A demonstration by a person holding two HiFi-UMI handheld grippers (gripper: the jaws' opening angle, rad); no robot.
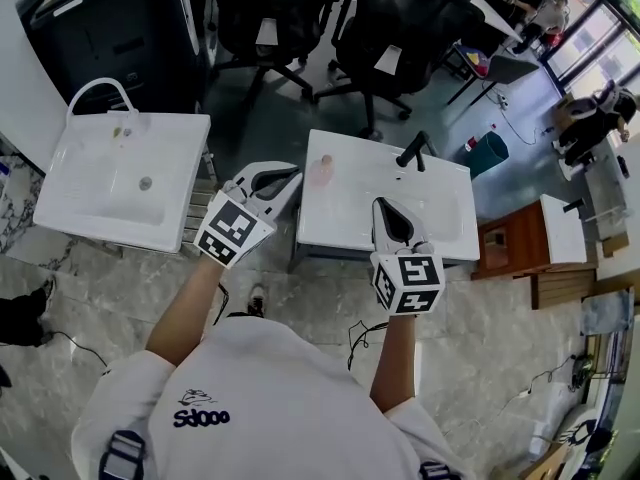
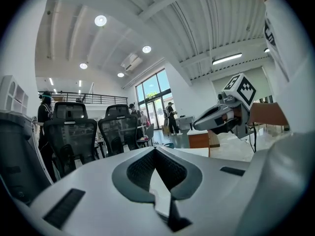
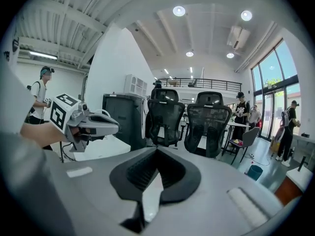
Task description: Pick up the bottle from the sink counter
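Observation:
A small pale pink bottle (image 1: 321,172) stands on the left part of the white sink counter (image 1: 340,228) in the head view. My left gripper (image 1: 293,176) hovers just left of the bottle, pointing right, its jaws shut and empty. My right gripper (image 1: 379,204) is over the counter's front middle, to the right of the bottle, also shut with nothing in it. Neither gripper view shows the bottle. Both look out level across the room. The left gripper's own closed tips (image 2: 155,149) and the right gripper's (image 3: 157,150) meet at a point.
A black faucet (image 1: 414,150) rises at the back of the counter. A second white sink (image 1: 120,173) stands to the left. Black office chairs (image 1: 395,28) are behind, a wooden cabinet (image 1: 510,248) and a teal bin (image 1: 488,153) to the right. People are at the far right.

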